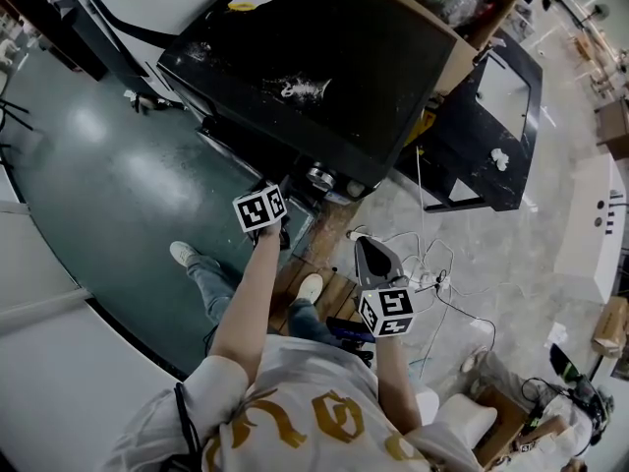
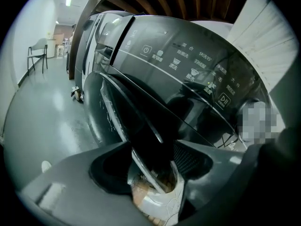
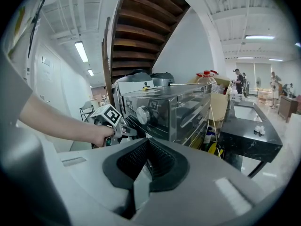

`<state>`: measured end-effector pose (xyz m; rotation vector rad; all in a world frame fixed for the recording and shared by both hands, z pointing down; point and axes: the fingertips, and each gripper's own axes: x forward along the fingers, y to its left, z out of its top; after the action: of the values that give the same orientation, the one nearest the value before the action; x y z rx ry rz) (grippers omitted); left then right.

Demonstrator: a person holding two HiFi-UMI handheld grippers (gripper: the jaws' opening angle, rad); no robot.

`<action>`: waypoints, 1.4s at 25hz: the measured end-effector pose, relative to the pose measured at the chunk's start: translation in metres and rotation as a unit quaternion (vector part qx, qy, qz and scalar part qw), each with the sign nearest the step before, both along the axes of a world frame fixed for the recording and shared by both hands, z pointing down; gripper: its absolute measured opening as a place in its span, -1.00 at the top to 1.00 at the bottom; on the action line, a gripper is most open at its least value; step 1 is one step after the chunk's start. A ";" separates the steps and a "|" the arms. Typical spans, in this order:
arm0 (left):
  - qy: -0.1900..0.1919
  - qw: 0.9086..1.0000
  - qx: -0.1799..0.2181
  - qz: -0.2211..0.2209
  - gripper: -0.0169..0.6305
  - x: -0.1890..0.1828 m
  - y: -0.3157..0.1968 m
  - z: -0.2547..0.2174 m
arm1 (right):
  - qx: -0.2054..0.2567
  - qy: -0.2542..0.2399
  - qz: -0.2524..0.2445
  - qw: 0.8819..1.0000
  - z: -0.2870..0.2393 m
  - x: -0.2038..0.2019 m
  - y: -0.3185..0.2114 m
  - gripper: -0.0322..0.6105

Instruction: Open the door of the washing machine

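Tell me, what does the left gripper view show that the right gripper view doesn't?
Only the left gripper view: the door edge gripped by the left gripper, and the control panel up close. Only the right gripper view: the right gripper shut and empty, the person's arm, a black table. Both: the washing machine.

Looks along the right gripper [image 3: 148, 144], jaws together, empty. Ahead, finds the left gripper [image 3: 128, 132] in a hand [image 3: 102, 135], at the washer [image 3: 178, 109] front beside a knob [image 3: 143, 114].
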<state>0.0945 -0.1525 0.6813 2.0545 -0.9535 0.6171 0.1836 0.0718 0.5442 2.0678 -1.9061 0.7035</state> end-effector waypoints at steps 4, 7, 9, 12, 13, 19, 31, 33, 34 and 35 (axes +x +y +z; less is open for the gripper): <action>0.009 1.000 -0.007 0.005 0.10 -0.002 0.001 0.000 | 0.002 0.000 -0.001 1.000 -0.001 -0.001 0.000 0.83; 0.009 1.000 -0.009 0.006 0.10 -0.007 0.003 0.001 | 0.002 -0.001 -0.001 1.000 -0.001 -0.001 -0.001 0.83; 0.011 1.000 -0.008 0.006 0.11 -0.013 0.006 0.002 | 0.003 -0.003 -0.001 1.000 0.000 -0.002 -0.002 0.83; 0.022 1.000 -0.011 0.003 0.13 -0.022 0.011 0.002 | 0.004 -0.004 -0.005 1.000 0.000 -0.004 -0.004 0.83; 0.031 0.999 -0.018 -0.004 0.14 -0.025 0.013 0.002 | 0.005 -0.005 -0.005 1.000 0.000 -0.005 -0.004 0.83; 0.056 0.997 -0.039 -0.032 0.24 -0.041 0.022 0.005 | 0.011 -0.006 -0.011 1.000 -0.003 -0.009 -0.008 0.83; 0.032 0.999 -0.023 -0.020 0.35 -0.080 0.037 0.003 | 0.019 -0.001 -0.043 0.999 -0.009 -0.033 -0.023 0.83; 0.030 0.999 -0.021 -0.021 0.37 -0.088 0.040 0.003 | 0.021 0.000 -0.050 0.999 -0.009 -0.039 -0.025 0.83; 0.029 0.999 -0.020 -0.022 0.38 -0.092 0.041 0.003 | 0.022 0.000 -0.054 0.998 -0.010 -0.041 -0.027 0.83; 0.028 0.999 -0.020 -0.023 0.39 -0.096 0.042 0.003 | 0.023 0.001 -0.057 0.998 -0.011 -0.044 -0.028 0.83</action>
<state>-0.0011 -0.1106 0.6840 1.9990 -0.9461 0.5469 0.1399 0.0438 0.5335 1.9659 -2.0394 0.6366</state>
